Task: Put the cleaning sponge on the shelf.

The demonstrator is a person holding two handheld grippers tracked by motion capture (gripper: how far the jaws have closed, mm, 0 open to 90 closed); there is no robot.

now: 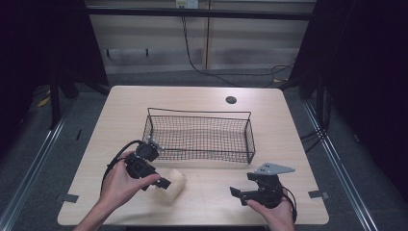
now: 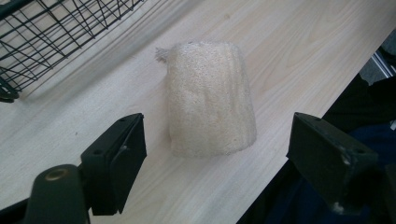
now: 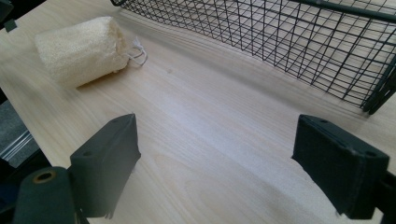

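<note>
Both grippers are black with blocky square jaws; the right gripper (image 1: 240,193) carries a grey three-cornered plate, the left gripper (image 1: 161,185) a black cable.

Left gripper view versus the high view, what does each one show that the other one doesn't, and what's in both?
Left gripper view alone: the loofah's coarse fibrous texture and the frayed bit at its far end, framed between the left gripper's open jaws. High view alone: the whole wire basket, the right gripper held low over bare table, and both hands. Both share the loofah lying on the wooden table beside the basket.
</note>
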